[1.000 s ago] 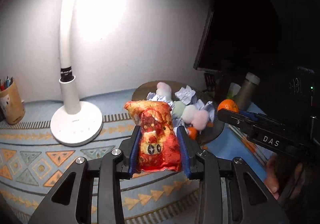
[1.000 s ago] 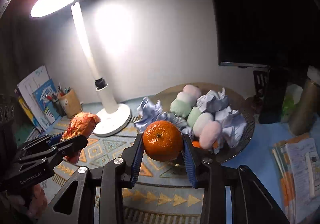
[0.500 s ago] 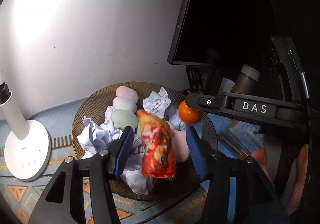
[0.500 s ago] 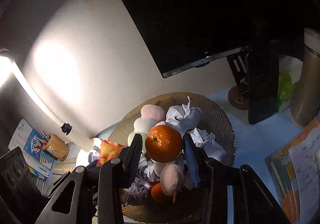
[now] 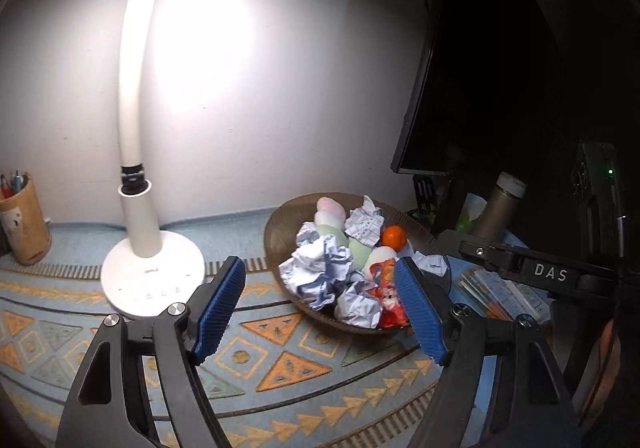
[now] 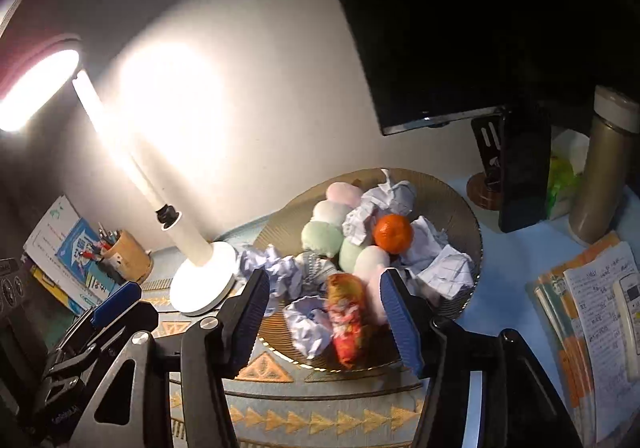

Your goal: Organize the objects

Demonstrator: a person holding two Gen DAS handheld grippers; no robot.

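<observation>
A round brown woven bowl [image 5: 280, 219] [image 6: 448, 199] holds crumpled paper balls [image 5: 320, 268] [image 6: 308, 324], pastel soft balls [image 5: 328, 207] [image 6: 324, 236], a tangerine [image 5: 393, 238] [image 6: 393, 233] and a red snack packet [image 5: 384, 296] [image 6: 348, 324]. The packet lies at the bowl's near edge. My left gripper [image 5: 320, 308] is open and empty, short of the bowl. My right gripper [image 6: 324, 316] is open and empty, just in front of the packet. The right gripper also shows in the left wrist view [image 5: 520, 264], and the left gripper shows in the right wrist view [image 6: 112, 308].
A white desk lamp [image 5: 148, 268] [image 6: 200, 280] stands left of the bowl on a patterned mat [image 5: 280, 360]. A pen cup [image 5: 22, 224] [image 6: 124, 256] and booklets [image 6: 68, 248] are far left. A monitor [image 5: 480, 67], a phone stand [image 6: 516, 167], a flask [image 6: 600, 167] and papers [image 6: 592, 320] are at the right.
Both grippers opened and pulled back from the bowl. The snack packet and the tangerine now lie in the bowl.
</observation>
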